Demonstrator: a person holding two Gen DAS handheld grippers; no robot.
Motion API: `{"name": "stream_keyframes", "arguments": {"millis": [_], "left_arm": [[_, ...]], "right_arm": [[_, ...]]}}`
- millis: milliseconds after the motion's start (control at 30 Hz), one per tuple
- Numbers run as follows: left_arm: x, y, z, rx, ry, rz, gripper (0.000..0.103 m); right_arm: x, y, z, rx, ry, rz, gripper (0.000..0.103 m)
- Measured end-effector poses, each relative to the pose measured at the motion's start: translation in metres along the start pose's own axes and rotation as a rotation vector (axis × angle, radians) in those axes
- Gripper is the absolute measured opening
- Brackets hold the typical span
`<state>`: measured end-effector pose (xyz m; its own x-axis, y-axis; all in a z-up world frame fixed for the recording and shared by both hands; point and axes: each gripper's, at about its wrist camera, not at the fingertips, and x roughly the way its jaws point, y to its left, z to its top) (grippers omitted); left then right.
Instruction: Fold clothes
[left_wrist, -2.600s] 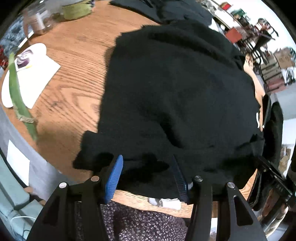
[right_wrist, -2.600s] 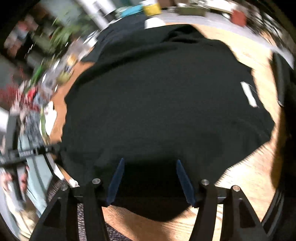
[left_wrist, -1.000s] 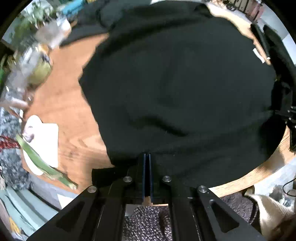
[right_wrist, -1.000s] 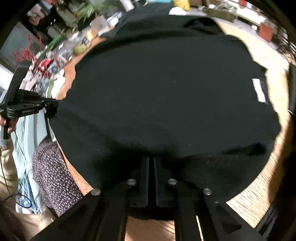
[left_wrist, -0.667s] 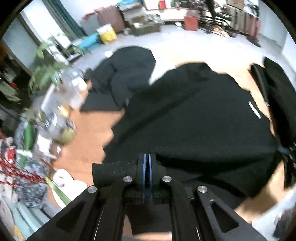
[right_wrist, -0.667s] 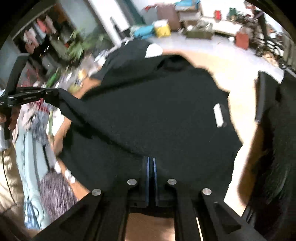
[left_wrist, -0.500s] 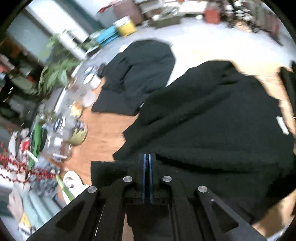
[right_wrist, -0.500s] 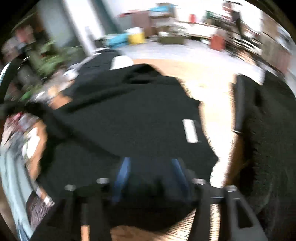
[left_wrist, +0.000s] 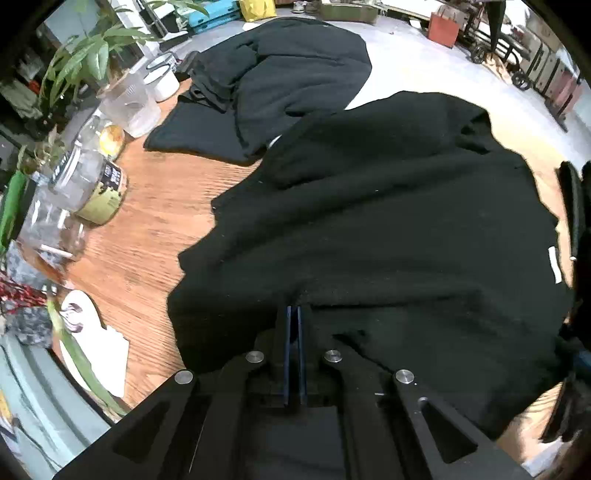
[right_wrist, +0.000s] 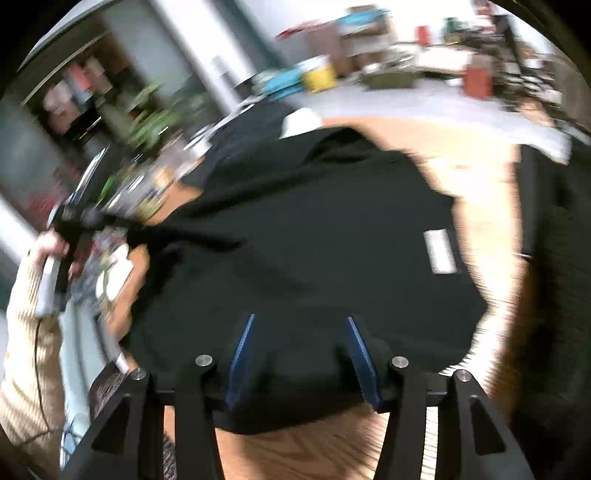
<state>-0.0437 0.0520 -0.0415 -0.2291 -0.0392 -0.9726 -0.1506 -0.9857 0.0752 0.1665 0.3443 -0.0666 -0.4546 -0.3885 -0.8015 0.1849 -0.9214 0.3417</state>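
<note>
In the left wrist view, the left gripper (left_wrist: 293, 321) has its blue-lined jaws pressed together on the near hem of a large black fleece garment (left_wrist: 388, 229), pinching a fold of the cloth. The garment spreads over most of the round wooden counter (left_wrist: 147, 221), with its near edge lifted toward the gripper and a small white label (left_wrist: 554, 264) near its right side. A second dark garment (left_wrist: 280, 81) lies crumpled at the far edge of the counter, just touching the first. Along the left rim stand a clear glass jar with a green label (left_wrist: 90, 181), a ribbed clear plastic cup (left_wrist: 129, 101) and a white mug (left_wrist: 162, 79), with a leafy potted plant (left_wrist: 85, 59) behind them. White paper sheets (left_wrist: 107, 350) with a long green leaf across them lie at the near left.

The right wrist view is blurred by motion. The right gripper (right_wrist: 301, 354) has its blue-padded jaws standing about half apart and closing in slightly; the black fleece garment (right_wrist: 314, 240) lies under and between them, with no pad pressing on it. The white label (right_wrist: 439, 251) shows on the right part of the cloth, and bare wooden counter (right_wrist: 306, 446) shows below the hem. At the left, a person's hand (right_wrist: 50, 243) in a cream knitted sleeve (right_wrist: 26, 350) holds the left gripper's handle, and a taut corner of the garment stretches up toward it.
</note>
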Motion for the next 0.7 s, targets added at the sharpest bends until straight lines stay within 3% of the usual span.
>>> {"name": "stream_keyframes", "arguments": {"millis": [33, 100, 133, 200, 267, 333, 467, 533, 600, 633, 667, 700], "left_arm": [[-0.002, 0.001, -0.001, -0.007, 0.002, -0.020, 0.003], [-0.009, 0.004, -0.005, -0.015, 0.013, -0.076, 0.003], [-0.013, 0.007, -0.009, -0.023, 0.032, -0.140, 0.003], [-0.017, 0.015, -0.015, -0.031, 0.062, -0.233, 0.003], [-0.016, 0.020, -0.016, -0.037, 0.072, -0.243, 0.003], [-0.004, 0.021, -0.011, -0.059, 0.082, -0.201, 0.003], [0.023, 0.019, 0.000, -0.121, 0.104, -0.150, 0.003], [0.031, 0.016, 0.003, -0.142, 0.105, -0.134, 0.004], [0.026, 0.016, 0.004, -0.160, 0.068, -0.138, 0.008], [0.016, 0.020, 0.004, -0.185, 0.014, -0.156, 0.011], [0.003, 0.026, 0.003, -0.215, -0.049, -0.178, 0.021], [-0.012, 0.034, 0.001, -0.254, -0.122, -0.209, 0.040]], "right_arm": [[0.014, 0.002, 0.001, -0.008, 0.039, -0.029, 0.050], [0.030, -0.009, -0.006, 0.020, 0.128, -0.177, 0.042], [0.034, -0.016, -0.012, 0.040, 0.169, -0.240, 0.037], [0.040, -0.031, -0.026, 0.076, 0.247, -0.360, 0.038], [0.033, -0.039, -0.050, 0.061, 0.287, -0.400, 0.041], [0.027, -0.047, -0.074, 0.056, 0.327, -0.442, 0.043], [0.000, -0.057, -0.089, 0.124, 0.268, -0.421, 0.043], [-0.021, -0.044, -0.079, 0.125, 0.169, -0.311, 0.046], [-0.027, -0.029, -0.065, 0.086, 0.102, -0.249, 0.055], [-0.025, -0.021, -0.059, 0.062, 0.084, -0.237, 0.057], [-0.017, -0.016, -0.053, 0.044, 0.098, -0.267, 0.057], [-0.004, -0.011, -0.049, 0.028, 0.121, -0.298, 0.057]]}}
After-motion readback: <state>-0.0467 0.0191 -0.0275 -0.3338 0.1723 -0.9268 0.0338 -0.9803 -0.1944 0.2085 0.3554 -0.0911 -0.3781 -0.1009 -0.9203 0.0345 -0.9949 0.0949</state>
